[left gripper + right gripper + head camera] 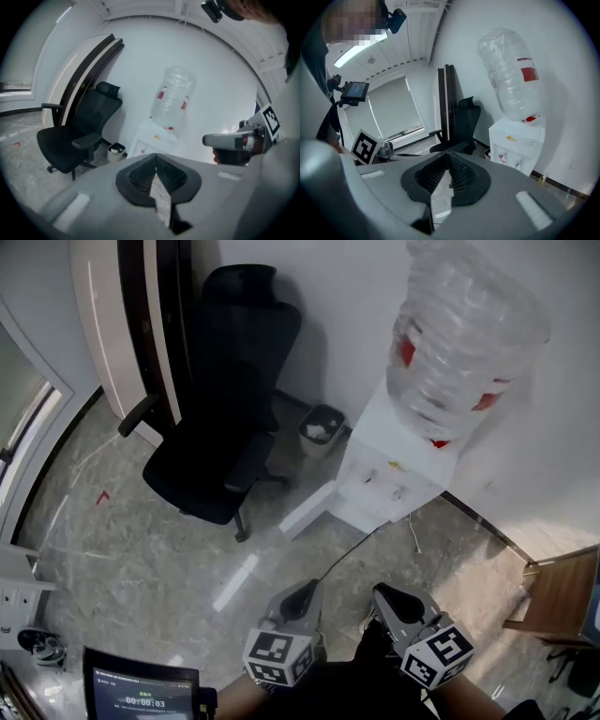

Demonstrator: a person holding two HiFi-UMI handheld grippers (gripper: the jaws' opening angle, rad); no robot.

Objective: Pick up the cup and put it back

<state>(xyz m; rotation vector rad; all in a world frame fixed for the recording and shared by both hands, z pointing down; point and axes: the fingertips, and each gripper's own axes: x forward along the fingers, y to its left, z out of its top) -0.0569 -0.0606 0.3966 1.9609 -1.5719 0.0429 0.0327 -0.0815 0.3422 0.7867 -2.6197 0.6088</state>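
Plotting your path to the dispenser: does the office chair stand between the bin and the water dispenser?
No, the bin sits on the floor between the office chair and the water dispenser.

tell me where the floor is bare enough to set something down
Bare floor between the office chair and the screen; also between the water dispenser and the wooden furniture. Crowded between chair and dispenser: the bin stands there.

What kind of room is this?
Probably an office corner: a white water dispenser with a big upturned bottle stands by the wall, near a black office chair and a small waste bin.
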